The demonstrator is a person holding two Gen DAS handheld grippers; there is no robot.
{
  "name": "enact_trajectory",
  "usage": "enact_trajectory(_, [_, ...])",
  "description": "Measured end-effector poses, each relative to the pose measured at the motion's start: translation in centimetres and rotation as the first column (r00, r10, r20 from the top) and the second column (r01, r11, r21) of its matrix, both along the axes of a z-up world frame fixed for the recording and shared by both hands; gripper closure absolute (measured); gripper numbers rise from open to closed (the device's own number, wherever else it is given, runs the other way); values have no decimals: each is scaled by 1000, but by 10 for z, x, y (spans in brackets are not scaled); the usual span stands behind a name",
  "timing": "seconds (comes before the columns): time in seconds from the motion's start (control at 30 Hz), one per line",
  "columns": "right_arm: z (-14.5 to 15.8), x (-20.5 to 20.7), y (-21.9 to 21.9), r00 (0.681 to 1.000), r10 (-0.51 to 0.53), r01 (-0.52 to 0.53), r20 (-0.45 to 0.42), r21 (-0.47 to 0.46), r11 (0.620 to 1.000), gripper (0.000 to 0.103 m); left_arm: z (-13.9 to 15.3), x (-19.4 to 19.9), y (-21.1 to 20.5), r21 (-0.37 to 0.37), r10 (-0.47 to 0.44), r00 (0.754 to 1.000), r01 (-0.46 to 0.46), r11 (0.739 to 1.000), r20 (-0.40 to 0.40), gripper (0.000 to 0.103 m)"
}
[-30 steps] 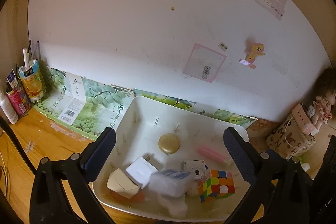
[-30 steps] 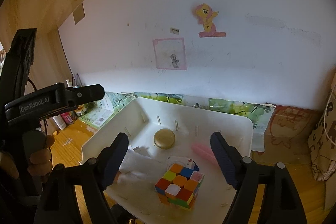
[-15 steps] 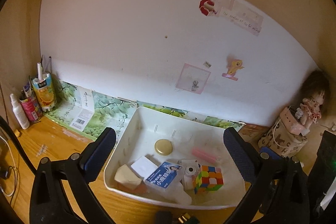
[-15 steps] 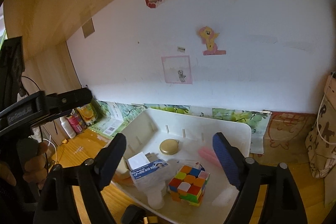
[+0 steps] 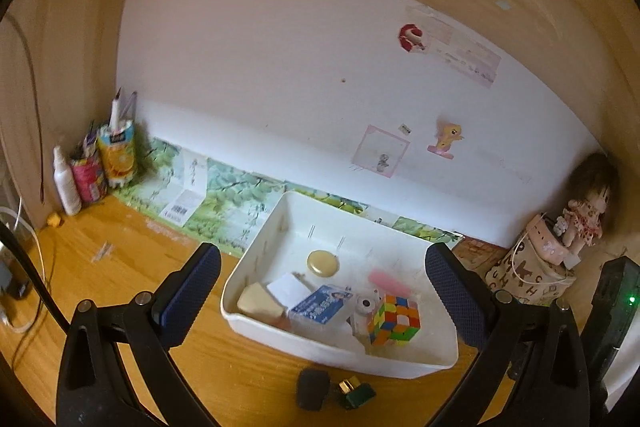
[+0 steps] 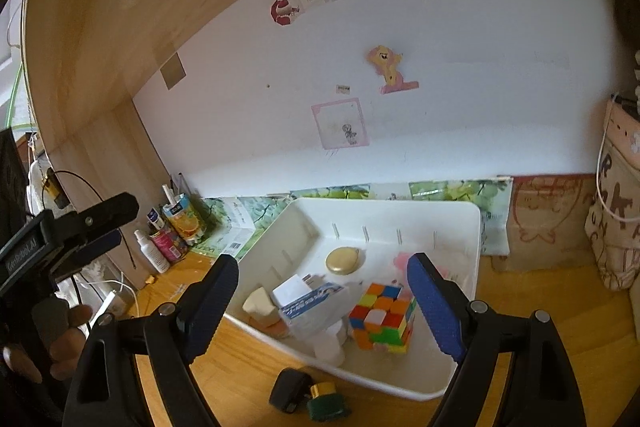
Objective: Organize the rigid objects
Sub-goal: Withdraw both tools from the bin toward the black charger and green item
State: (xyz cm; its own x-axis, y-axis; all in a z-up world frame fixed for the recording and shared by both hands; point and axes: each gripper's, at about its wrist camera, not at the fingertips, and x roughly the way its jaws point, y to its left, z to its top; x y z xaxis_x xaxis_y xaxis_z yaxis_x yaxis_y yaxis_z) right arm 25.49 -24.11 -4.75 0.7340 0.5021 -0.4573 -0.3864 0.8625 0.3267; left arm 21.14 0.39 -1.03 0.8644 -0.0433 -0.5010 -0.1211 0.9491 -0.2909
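Note:
A white plastic bin (image 5: 280, 337) (image 6: 452, 211) sits on the wooden desk against the wall. It holds a colourful puzzle cube (image 5: 394, 319) (image 6: 382, 321), a gold round lid (image 5: 322, 263) (image 6: 344, 259), a blue-and-white box (image 5: 320, 305) (image 6: 310, 301), a white block (image 5: 285, 287), a cream wedge (image 5: 258, 306) (image 6: 258, 301) and a pink piece (image 5: 389, 281). My left gripper (image 5: 322, 289) hangs open before the bin, nothing between its fingers. My right gripper (image 6: 322, 301) is open too, framing the bin's front with nothing held. The left gripper's finger (image 6: 86, 223) also shows at left, a hand below it.
In front of the bin lie a small black object (image 5: 313, 389) (image 6: 289, 391) and a green-and-gold bottle (image 5: 354, 391) (image 6: 325, 401). Bottles and a drink carton (image 5: 118, 151) (image 6: 186, 219) stand at the back left. A doll (image 5: 584, 211) and a patterned bag (image 5: 528, 275) (image 6: 618, 219) fill the right corner.
Both grippers have pulled back and up from the bin, so it looks smaller and farther. The blue-and-white box has come to rest in the bin, and the small objects in front came into view.

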Motion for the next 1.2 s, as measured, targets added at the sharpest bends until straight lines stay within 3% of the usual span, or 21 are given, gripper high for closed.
enact_trajectory(0.43, [-18,-20,0,984,16,3,-179,102,995,16,-12,-37,1,35,-1,999,2,999,-49,1])
enact_trajectory(0.7, [-64,-29,6,922,37,38,-386,183,982,16,-41,-37,-3,57,-28,983,39,998,-181,1])
enact_trajectory(0.9, [-102,-37,6,857,36,84,-514,208,975,16,-75,-26,-10,67,-67,945,94,993,-320,1])
enact_trajectory(1.07, [-134,-43,11,807,-3,96,-590,127,987,16,-106,-15,-15,51,-108,901,142,989,-420,1])
enact_trajectory(1.2, [-147,-48,21,825,-37,67,-563,32,997,16,-129,1,-21,43,-146,860,191,981,-490,1])
